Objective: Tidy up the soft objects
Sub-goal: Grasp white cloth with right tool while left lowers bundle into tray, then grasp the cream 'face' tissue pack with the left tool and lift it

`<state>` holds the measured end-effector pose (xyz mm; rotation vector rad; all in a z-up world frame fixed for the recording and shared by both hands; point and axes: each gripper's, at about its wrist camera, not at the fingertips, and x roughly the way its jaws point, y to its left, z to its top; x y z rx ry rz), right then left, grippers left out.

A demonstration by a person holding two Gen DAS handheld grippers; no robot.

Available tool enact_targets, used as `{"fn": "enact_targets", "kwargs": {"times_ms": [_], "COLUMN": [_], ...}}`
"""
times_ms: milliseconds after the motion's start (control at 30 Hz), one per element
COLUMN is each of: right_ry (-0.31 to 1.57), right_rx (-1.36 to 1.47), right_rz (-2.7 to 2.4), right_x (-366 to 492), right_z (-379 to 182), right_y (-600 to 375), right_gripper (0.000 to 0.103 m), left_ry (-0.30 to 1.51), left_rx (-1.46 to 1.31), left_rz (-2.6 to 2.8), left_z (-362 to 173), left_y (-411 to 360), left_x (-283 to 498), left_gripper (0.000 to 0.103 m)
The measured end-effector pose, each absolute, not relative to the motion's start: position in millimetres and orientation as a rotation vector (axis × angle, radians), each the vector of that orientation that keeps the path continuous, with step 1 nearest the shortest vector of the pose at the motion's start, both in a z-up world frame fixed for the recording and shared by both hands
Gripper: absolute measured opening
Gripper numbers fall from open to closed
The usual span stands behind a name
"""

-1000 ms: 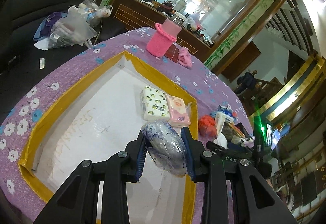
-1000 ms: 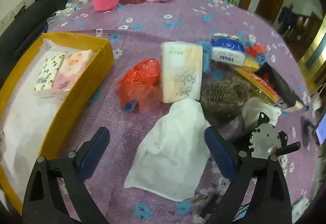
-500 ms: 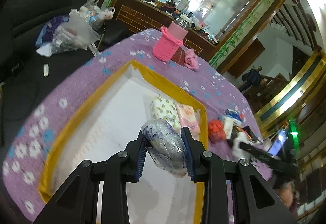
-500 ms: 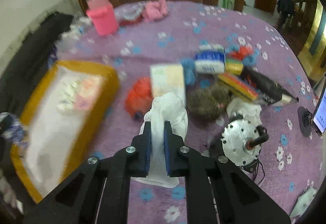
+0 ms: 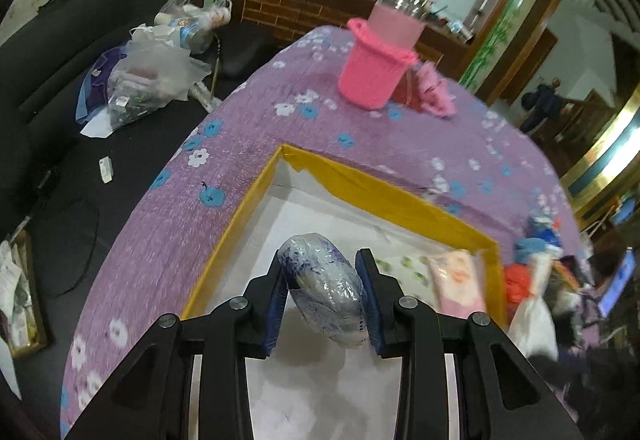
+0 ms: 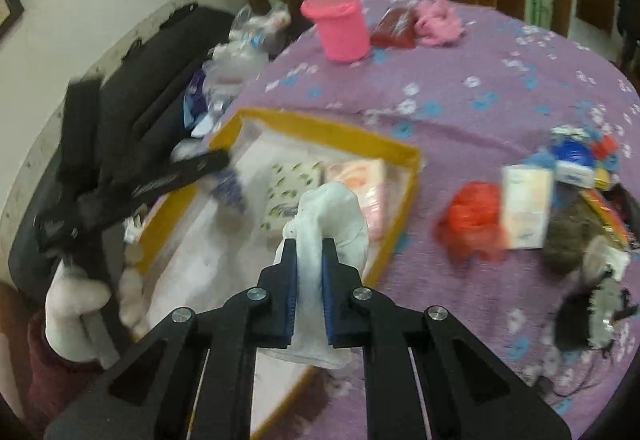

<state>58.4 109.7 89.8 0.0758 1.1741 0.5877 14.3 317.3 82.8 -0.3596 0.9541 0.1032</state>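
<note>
My left gripper (image 5: 323, 280) is shut on a plastic-wrapped blue-and-white bundle (image 5: 326, 288), held above the white floor of the yellow-rimmed box (image 5: 384, 195). My right gripper (image 6: 309, 268) is shut on a white cloth (image 6: 332, 215) and holds it over the box's right wall (image 6: 400, 232). Two tissue packs, one with a green print (image 6: 290, 191) and one pink (image 6: 364, 183), lie in the box. The left gripper (image 6: 168, 179) shows blurred in the right wrist view.
On the purple flowered tablecloth (image 6: 460, 95) lie a red plastic bag (image 6: 472, 220), a cream tissue pack (image 6: 524, 211), a blue tissue pack (image 6: 572, 159), a brown scrubber (image 6: 568, 236) and a motor (image 6: 600, 312). A pink knitted cup (image 6: 344, 27) stands at the back. A black sofa (image 5: 60, 79) is left.
My right gripper closed on the white cloth, lifted it and carried it left over the box. My left gripper moved back toward the box's near left corner, still holding the bundle.
</note>
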Motion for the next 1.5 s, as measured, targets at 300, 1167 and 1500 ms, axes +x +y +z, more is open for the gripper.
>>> {"fn": "enact_targets", "kwargs": {"times_ms": [300,1167,1500], "right_ry": [1.244,0.682,0.807], "right_rx": [0.013,0.188,0.136], "right_rz": [0.568,0.503,0.092], "right_x": [72.6,8.6,30.4], "right_z": [43.6,174.6,108.6], "right_y": [148.4,-64.2,-160.2], "right_gripper": [0.012,0.103,0.103], "left_ry": [0.886,0.365,0.619], "left_rx": [-0.421,-0.225,-0.261], "left_rz": [0.086,0.048,-0.062], "left_z": [91.0,187.6,145.5], "left_y": [331.6,202.2,155.8], "left_x": [11.6,-161.0,-129.3], "left_gripper": [0.078,0.103,0.103]}}
